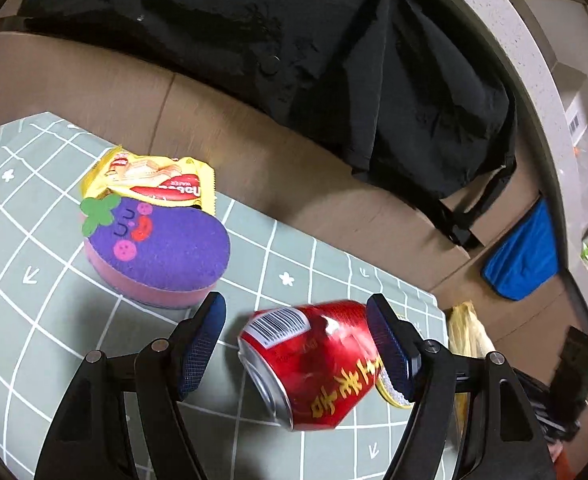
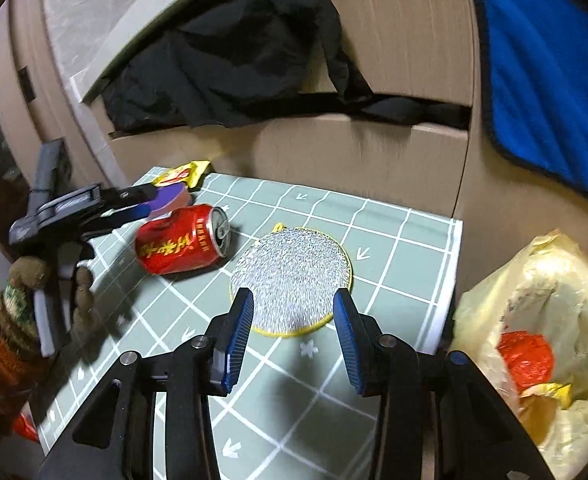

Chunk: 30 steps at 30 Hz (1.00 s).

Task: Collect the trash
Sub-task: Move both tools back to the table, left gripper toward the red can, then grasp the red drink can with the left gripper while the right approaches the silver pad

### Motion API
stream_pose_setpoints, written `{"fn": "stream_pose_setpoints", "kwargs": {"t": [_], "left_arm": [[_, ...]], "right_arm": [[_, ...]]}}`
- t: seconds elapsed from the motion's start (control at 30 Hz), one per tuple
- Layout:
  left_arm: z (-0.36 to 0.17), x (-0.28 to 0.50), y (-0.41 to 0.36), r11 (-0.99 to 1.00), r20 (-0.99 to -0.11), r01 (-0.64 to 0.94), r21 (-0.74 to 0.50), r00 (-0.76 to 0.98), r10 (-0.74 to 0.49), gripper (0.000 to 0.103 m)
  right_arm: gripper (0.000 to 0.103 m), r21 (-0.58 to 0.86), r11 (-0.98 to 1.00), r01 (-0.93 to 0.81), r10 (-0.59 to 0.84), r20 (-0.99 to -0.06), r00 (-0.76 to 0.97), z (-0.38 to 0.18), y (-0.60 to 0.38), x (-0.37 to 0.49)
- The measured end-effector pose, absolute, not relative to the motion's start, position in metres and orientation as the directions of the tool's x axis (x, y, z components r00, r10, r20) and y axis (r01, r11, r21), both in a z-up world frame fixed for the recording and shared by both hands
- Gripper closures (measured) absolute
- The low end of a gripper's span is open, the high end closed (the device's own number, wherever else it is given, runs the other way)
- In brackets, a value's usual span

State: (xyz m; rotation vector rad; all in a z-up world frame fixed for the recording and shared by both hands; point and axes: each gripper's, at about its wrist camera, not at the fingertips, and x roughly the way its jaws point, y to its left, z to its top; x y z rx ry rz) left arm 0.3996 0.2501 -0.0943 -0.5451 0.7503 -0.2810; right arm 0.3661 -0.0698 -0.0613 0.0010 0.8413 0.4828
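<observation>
Left gripper: I'm seeing black linkage arms, silver pivot screws, blue textured pads.
Right gripper: same black build, blue pads.
Sleeve: orange-and-green patterned knit at my left wrist.

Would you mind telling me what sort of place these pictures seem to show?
Probably a makeshift tabletop in a home or storage corner: a green grid-patterned mat set among cardboard boxes, with a black jacket draped over one and a yellow plastic trash bag open beside the mat.
</observation>
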Motion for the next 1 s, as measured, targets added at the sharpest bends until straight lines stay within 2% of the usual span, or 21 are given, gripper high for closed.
{"fn": "stream_pose_setpoints", "kwargs": {"t": [0.1, 0.33, 0.43, 0.53, 0.57, 0.7, 1.0], "left_arm": [[-0.094, 0.402, 0.247, 0.806, -0.556, 0.103, -0.583, 0.673, -0.488, 0.030], [-0.099, 0.420, 0.246, 0.812, -0.583, 0.138, -0.567, 0.629, -0.514, 0.030], [-0.105, 0.432, 0.248, 0.795, -0.582, 0.146, -0.589, 0.605, -0.543, 0.030], [-0.114, 0.443, 0.249, 0.792, -0.601, 0.132, -0.597, 0.581, -0.549, 0.030], [-0.118, 0.445, 0.249, 0.792, -0.608, 0.123, -0.598, 0.574, -0.548, 0.030], [-0.125, 0.437, 0.247, 0.775, -0.610, 0.127, -0.619, 0.544, -0.576, 0.030], [-0.120, 0.373, 0.203, 0.761, -0.614, 0.223, -0.609, 0.475, -0.631, 0.030]], "right_arm": [[0.064, 0.237, 0.902, -0.360, 0.409, -0.730, 0.547, -0.075, -0.067, 0.387], [0.064, 0.179, 0.939, -0.293, 0.318, -0.772, 0.551, -0.105, -0.055, 0.415], [0.063, 0.207, 0.933, -0.293, 0.339, -0.778, 0.529, -0.113, -0.054, 0.424], [0.083, 0.247, 0.896, -0.370, 0.411, -0.776, 0.478, -0.113, -0.051, 0.422], [0.086, 0.216, 0.891, -0.398, 0.403, -0.779, 0.480, -0.110, -0.048, 0.415], [0.088, 0.163, 0.865, -0.474, 0.402, -0.791, 0.461, -0.105, -0.047, 0.385], [0.088, 0.250, 0.867, -0.431, 0.443, -0.784, 0.435, -0.103, -0.093, 0.329]]}}
